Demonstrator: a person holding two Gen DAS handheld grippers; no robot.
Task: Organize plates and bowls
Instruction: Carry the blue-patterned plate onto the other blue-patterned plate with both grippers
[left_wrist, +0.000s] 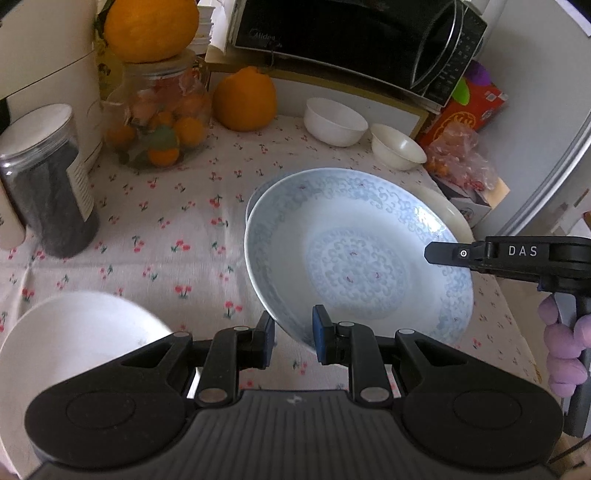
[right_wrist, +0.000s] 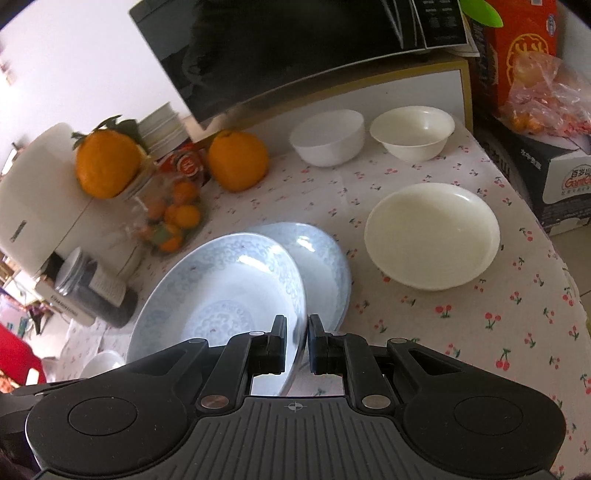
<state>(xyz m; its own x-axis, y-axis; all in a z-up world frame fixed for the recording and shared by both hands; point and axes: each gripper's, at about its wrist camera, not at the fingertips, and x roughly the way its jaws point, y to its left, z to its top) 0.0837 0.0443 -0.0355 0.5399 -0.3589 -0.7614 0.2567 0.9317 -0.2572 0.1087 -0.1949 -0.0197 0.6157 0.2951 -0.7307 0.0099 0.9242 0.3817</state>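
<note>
A pale blue patterned plate (left_wrist: 354, 258) hangs tilted over the table, held by both grippers. My left gripper (left_wrist: 293, 323) is shut on its near rim, blue pads on either side of the edge. Reaching in from the right, my right gripper (left_wrist: 437, 254) grips the opposite rim. In the right wrist view the same plate (right_wrist: 221, 280) sits with its edge pinched in my right gripper (right_wrist: 296, 326). A second blue plate (right_wrist: 325, 258) lies on the cloth partly beneath it. A cream plate (right_wrist: 432, 236) rests to the right, with two white bowls (right_wrist: 327, 138) (right_wrist: 412, 133) behind it.
Another white bowl (left_wrist: 74, 339) sits near the left gripper. A glass jar of oranges (left_wrist: 159, 118), a dark canister (left_wrist: 48, 181) and a large orange (left_wrist: 245, 99) stand at the back left. A microwave (left_wrist: 351, 40) and boxes (right_wrist: 546, 177) line the back and right.
</note>
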